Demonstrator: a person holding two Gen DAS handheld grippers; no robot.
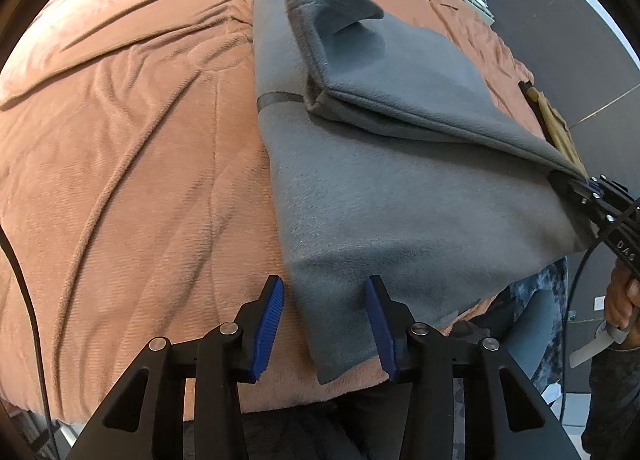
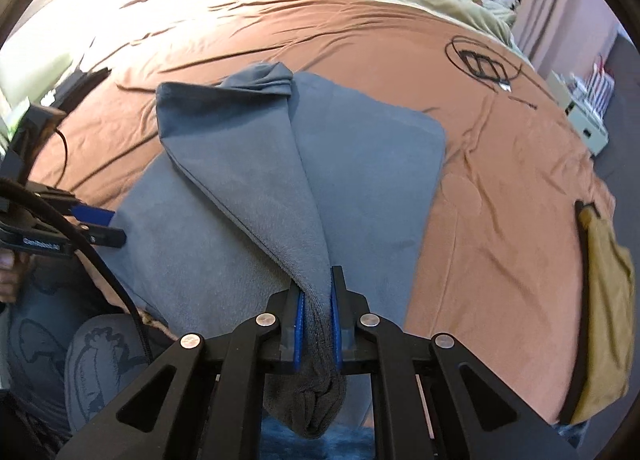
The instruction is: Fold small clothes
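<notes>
A grey fleece garment (image 1: 400, 196) lies partly folded on a bed covered by a rust-orange bedspread (image 1: 132, 148), close to the bed's near edge. In the left wrist view, the left tongs (image 1: 325, 324) point steeply down at the garment's near corner. Their two blue-padded fingers (image 1: 268, 324) stand apart, one on each side of that corner; the pads are not visibly pressing on the cloth, so these tongs are released. A dark band crosses the garment's left edge, and an upper layer of fleece is folded back over the lower one, its far end curling up into a loose flap. At the right edge of this view the right tongs (image 1: 588, 196) pinch the tip of that upper layer. In the right wrist view, the right tongs (image 2: 318, 324) are clenched on a bunched ridge of the grey fleece, which is squeezed between the blue pads and hangs out beneath them in a crumpled wad. From the grip the fold rises in a taut ridge toward the far end of the garment. The left tongs (image 2: 94, 220) show at the left edge, at the garment's side, held by a person's hand (image 2: 10, 272). A coiled black cable (image 2: 480, 60) lies farther off on the bedspread, and a tan cloth bag (image 2: 608, 284) rests near the bed's right edge.
</notes>
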